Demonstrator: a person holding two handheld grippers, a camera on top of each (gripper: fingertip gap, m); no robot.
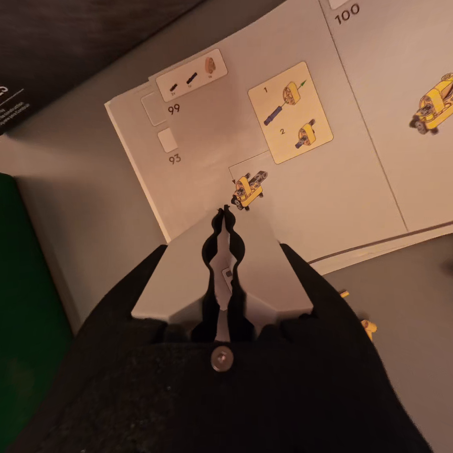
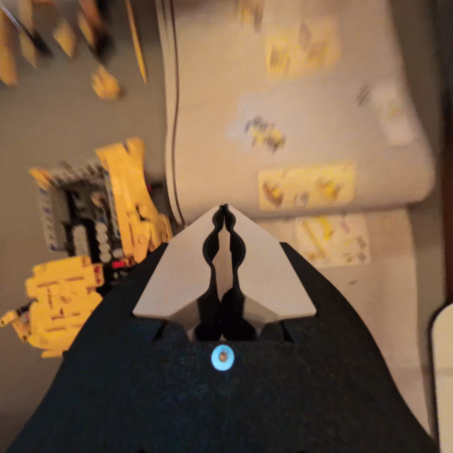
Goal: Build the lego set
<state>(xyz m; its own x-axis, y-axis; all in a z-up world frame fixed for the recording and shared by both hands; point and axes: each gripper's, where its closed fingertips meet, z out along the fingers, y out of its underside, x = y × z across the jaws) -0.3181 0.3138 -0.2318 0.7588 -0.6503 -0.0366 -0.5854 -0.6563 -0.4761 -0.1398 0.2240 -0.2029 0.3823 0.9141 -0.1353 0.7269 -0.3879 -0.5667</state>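
On the grey table (image 1: pixel 81 196) an open booklet (image 1: pixel 306 186) lies beside the yellow model (image 2: pixel 127 208), with both the left gripper (image 1: pixel 223 208) and the right gripper (image 2: pixel 223 207) pinched together, empty, over its pages.

Right gripper (image 2: pixel 223 208) jaws closed, empty, over blurred instruction booklet (image 2: pixel 294 117); yellow lego model (image 2: pixel 127 196) left.

left gripper (image 1: pixel 223 208) closed and empty, right gripper (image 2: pixel 223 207) closed, empty

Likely a home hobby table (image 1: pixel 81 171): warm dim light, open instruction booklet (image 1: pixel 306 191), scattered yellow bricks (image 2: pixel 105 83).
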